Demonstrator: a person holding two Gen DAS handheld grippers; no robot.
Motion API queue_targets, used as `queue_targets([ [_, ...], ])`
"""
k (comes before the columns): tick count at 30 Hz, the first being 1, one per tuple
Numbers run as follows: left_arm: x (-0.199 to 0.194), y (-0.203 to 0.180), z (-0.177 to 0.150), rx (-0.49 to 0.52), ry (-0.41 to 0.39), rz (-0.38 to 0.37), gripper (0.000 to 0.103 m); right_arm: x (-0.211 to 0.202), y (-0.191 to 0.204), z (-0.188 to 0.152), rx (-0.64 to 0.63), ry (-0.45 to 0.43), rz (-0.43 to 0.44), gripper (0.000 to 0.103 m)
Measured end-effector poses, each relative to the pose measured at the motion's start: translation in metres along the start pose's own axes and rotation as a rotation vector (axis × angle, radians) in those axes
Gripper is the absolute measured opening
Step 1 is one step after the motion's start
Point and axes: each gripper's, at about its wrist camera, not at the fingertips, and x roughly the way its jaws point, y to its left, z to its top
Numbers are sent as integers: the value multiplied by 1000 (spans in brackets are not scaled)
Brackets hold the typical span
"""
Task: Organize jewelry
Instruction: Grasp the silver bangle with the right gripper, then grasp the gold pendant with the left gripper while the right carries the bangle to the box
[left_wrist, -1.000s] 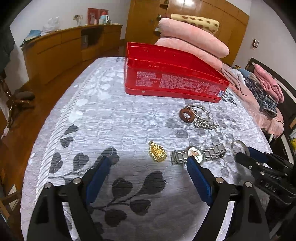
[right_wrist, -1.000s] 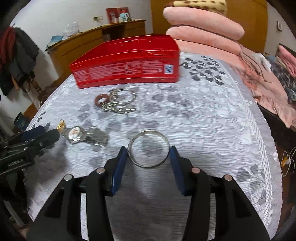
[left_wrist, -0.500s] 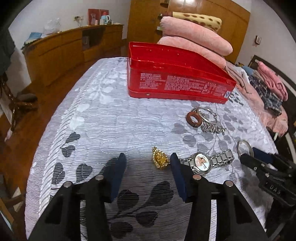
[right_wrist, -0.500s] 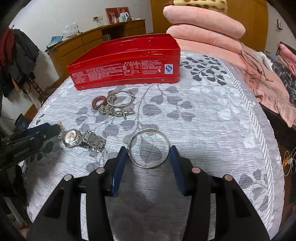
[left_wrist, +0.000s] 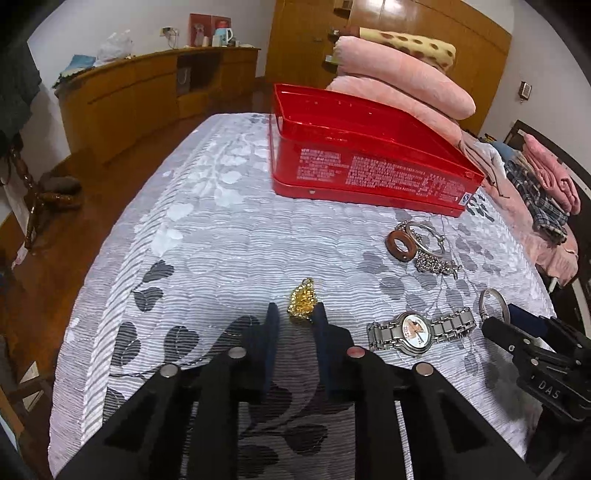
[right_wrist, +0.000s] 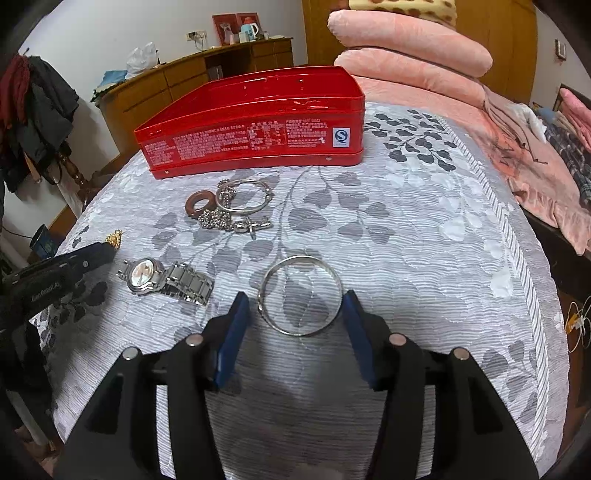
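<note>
Left gripper (left_wrist: 295, 314) jaws have just been closing around the gold pendant (left_wrist: 302, 302); pendant is being bracketed at its near end, right pad looks touching it, left pad seems just beside, so a firm pinch is not being shown yet. Right gripper (right_wrist: 293, 308) is being held half open around the silver bangle (right_wrist: 300, 295), which is lying flat on the bedspread (right_wrist: 424, 236); its jaws have just been opening slightly and pads are not pressing on it.

For a good grasp, the pendant should be squeezed across its body, not the tip, and the cloth kept out of the pads before lifting toward the red tin (left_wrist: 369, 162).

Beyond: wristwatch (left_wrist: 417, 328) is lying between the two grippers, then wooden ring (left_wrist: 399, 247) and chain-and-hoop cluster (left_wrist: 432, 251), tin farthest.

Versus a second ago: left jaws were being held wide with the pendant well ahead, now being narrowed on it; bangle unmoved
</note>
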Motion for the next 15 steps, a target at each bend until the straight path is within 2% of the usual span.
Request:
queue_targets([
  [2, 1, -1, 1, 12, 3, 2, 21, 1, 1, 0, -2, 2, -4, 53],
  [4, 2, -5, 3, 27, 5, -10, 36, 1, 2, 0, -7, 4, -11, 53],
  [7, 4, -13, 4, 62, 6, 13, 38, 2, 3, 1, -8, 5, -13, 53],
  [9, 5, -14, 6, 62, 5, 23, 32, 2, 4, 1, -10, 4, -18, 49],
  [11, 3, -10, 6, 39, -1, 27, 21, 2, 4, 0, -11, 2, -36, 46],
  [15, -2, 0, 4, -3, -18, -10, 18, 0, 6, -1, -18, -6, -45, 46],
])
